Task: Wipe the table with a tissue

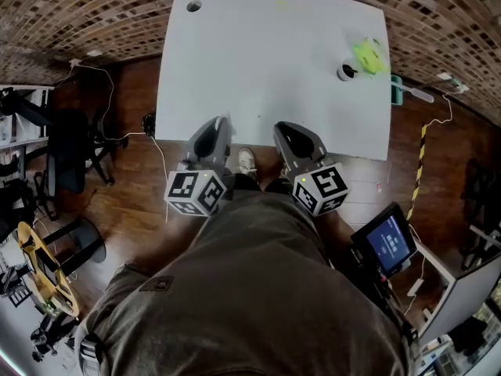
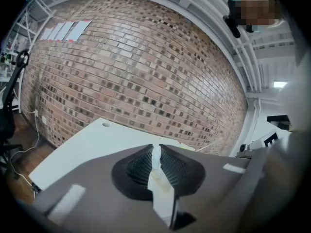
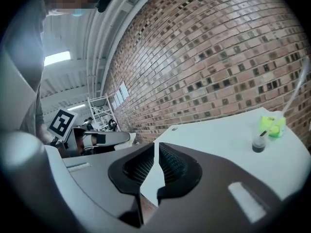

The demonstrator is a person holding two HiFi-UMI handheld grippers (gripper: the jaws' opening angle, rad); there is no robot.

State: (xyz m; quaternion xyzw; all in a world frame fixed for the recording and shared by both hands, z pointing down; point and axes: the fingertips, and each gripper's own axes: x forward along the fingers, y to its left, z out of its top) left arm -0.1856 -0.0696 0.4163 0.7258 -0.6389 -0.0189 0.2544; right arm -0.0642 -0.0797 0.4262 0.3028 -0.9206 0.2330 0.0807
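The white table point(image 1: 266, 53) lies ahead of me, and both grippers hover over its near edge. My left gripper point(image 1: 222, 125) is shut on a thin twisted strip of white tissue point(image 2: 156, 155), which sticks up between its ribbed pads. In the head view a bit of tissue point(image 1: 228, 121) shows at that gripper's tip. My right gripper point(image 1: 280, 128) is beside it on the right. Its jaws point(image 3: 155, 148) stand a narrow slit apart with nothing between them, and the table point(image 3: 218, 140) shows through the gap.
A small dark cup point(image 1: 347, 72) and a yellow-green object point(image 1: 369, 55) sit near the table's far right edge. The far left corner has a cable hole point(image 1: 193, 6). An office chair point(image 1: 70, 151) stands left, a small screen point(image 1: 386, 240) right, and a brick wall point(image 2: 136, 72) lies beyond.
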